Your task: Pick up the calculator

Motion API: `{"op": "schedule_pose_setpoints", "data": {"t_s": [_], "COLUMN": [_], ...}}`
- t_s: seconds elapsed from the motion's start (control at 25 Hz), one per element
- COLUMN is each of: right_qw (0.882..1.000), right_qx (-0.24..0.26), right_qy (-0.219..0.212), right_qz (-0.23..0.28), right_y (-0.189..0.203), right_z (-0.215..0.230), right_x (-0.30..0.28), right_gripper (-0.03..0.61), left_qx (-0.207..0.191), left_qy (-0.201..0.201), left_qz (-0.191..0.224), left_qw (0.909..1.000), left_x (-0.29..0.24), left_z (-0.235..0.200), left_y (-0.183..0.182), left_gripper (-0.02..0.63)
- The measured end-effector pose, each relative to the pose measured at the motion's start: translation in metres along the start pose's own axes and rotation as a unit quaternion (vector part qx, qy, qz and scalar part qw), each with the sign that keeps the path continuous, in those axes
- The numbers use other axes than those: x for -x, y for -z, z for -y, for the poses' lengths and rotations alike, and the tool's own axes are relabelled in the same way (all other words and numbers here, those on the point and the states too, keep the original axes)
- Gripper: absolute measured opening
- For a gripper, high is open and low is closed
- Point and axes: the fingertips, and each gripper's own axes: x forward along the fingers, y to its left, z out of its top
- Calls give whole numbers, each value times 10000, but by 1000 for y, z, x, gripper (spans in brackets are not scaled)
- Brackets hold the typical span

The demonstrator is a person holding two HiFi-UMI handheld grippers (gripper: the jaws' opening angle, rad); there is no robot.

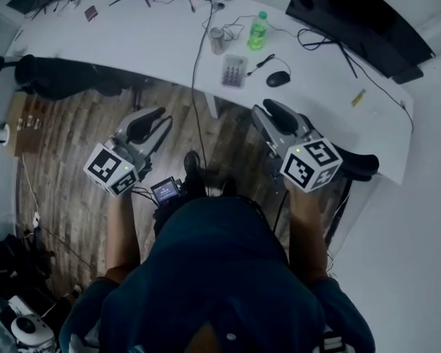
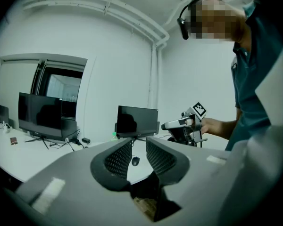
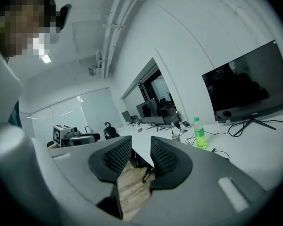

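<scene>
– Office room seen from above: a long white desk (image 1: 132, 43) is curving across the top of the head view, with wooden floor (image 1: 73, 138) showing below it. What are the two hand-held tools doing?

– Left gripper (image 2: 138, 154) is carrying nothing. Its ribbed jaws are drawn together to a thin slit, and only the far desk is showing through. Right gripper (image 3: 140, 157) is sitting the same way, closed and empty. Both are pointing roughly level toward the desk, held out in front of the person and stopping short of its edge.

– And the calculator?

– The calculator (image 1: 234, 71) is lying flat near the desk's front edge, with nothing touching it. A drink can (image 1: 217, 40) is standing behind it to the left, a black mouse (image 1: 278, 79) is sitting to its right, and a green bottle (image 1: 258, 31) is standing further back. It is lying nearer the right gripper.

– Why closed jaws?

– Probably because no grasp is under way yet. Whichever gripper is going in will be needing to open wider than the calculator before closing on its edges.
</scene>
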Motion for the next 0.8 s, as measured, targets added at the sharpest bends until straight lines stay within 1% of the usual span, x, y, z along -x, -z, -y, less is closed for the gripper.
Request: {"op": "schedule_pose_setpoints", "data": {"t_s": [0.28, 0.8], "right_qw": [9991, 9943], "right_qx": [-58, -198], "right_qy": [426, 1030], "right_qz": [39, 192], "right_y": [-13, -30], "right_z": [6, 15], "right_x": [-22, -74], "right_gripper": [118, 118], "left_qx": [-37, -72], "left_qy": [492, 1167], "left_qz": [67, 23], "left_qw": [9988, 9931], "left_x": [-25, -52], "left_z": [-39, -108], "left_y": [-15, -24], "left_gripper": [91, 91]}}
